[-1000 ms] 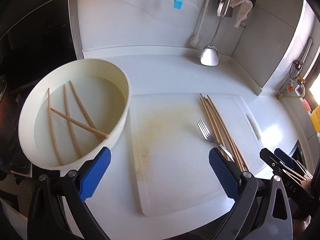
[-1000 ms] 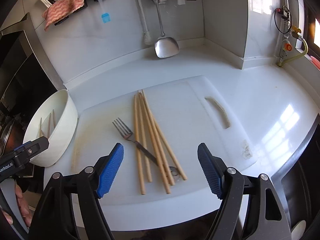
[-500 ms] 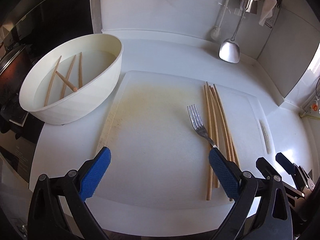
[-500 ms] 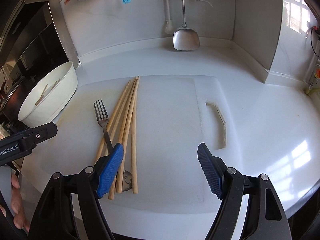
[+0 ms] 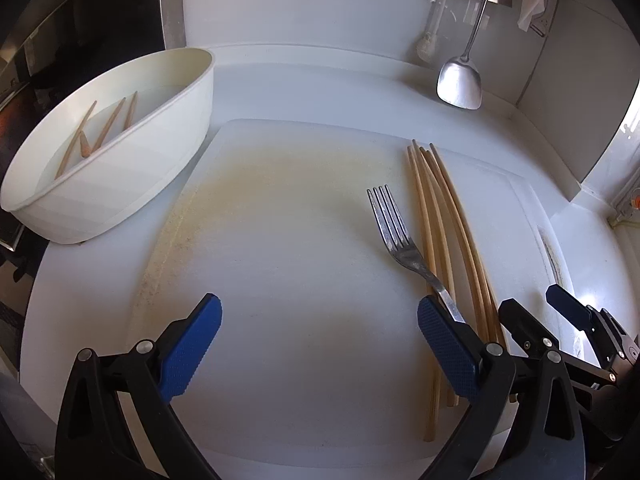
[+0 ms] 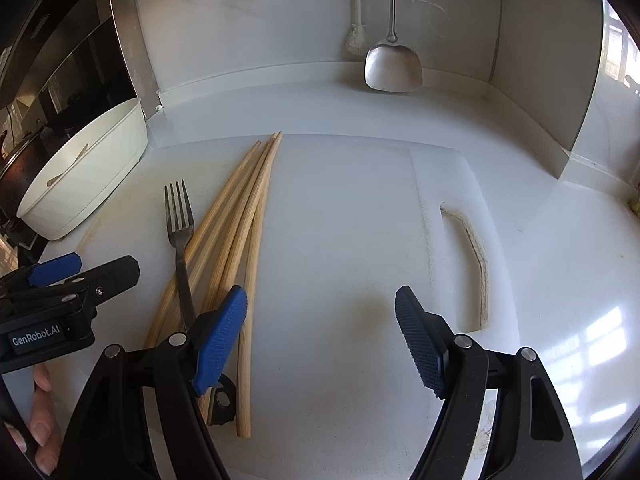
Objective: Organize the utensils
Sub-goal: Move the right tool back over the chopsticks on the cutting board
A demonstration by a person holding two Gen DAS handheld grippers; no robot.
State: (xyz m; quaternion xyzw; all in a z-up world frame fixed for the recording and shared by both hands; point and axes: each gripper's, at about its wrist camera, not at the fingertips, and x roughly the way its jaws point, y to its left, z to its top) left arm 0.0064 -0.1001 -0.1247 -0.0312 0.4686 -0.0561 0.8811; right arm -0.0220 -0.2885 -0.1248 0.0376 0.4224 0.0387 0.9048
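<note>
Several wooden chopsticks [image 5: 444, 216] [image 6: 240, 216] lie bunched on a white cutting board [image 5: 280, 260] [image 6: 340, 220]. A metal fork [image 5: 396, 232] [image 6: 180, 224] lies across them, tines pointing away. A cream oval tub [image 5: 120, 184] [image 6: 84, 184] at the left holds a few more chopsticks [image 5: 104, 128]. My left gripper [image 5: 320, 336] is open over the bare board, its right finger [image 5: 444, 344] beside the fork handle. My right gripper [image 6: 320, 328] is open too, its left finger [image 6: 220, 336] over the near ends of the chopsticks. Nothing sits between either pair of jaws.
A steel spatula [image 5: 460, 84] [image 6: 394, 64] and a brush [image 6: 356, 40] hang against the back wall. A dark stove area [image 6: 60, 80] borders the counter at the left. The board's handle slot [image 6: 472, 264] is at the right. A hand [image 6: 40, 420] holds the left gripper.
Both grippers have sunk closer to the board and rolled, so the fork and chopsticks look bigger. Neither pair of jaws changed its opening, and nothing on the board moved.
</note>
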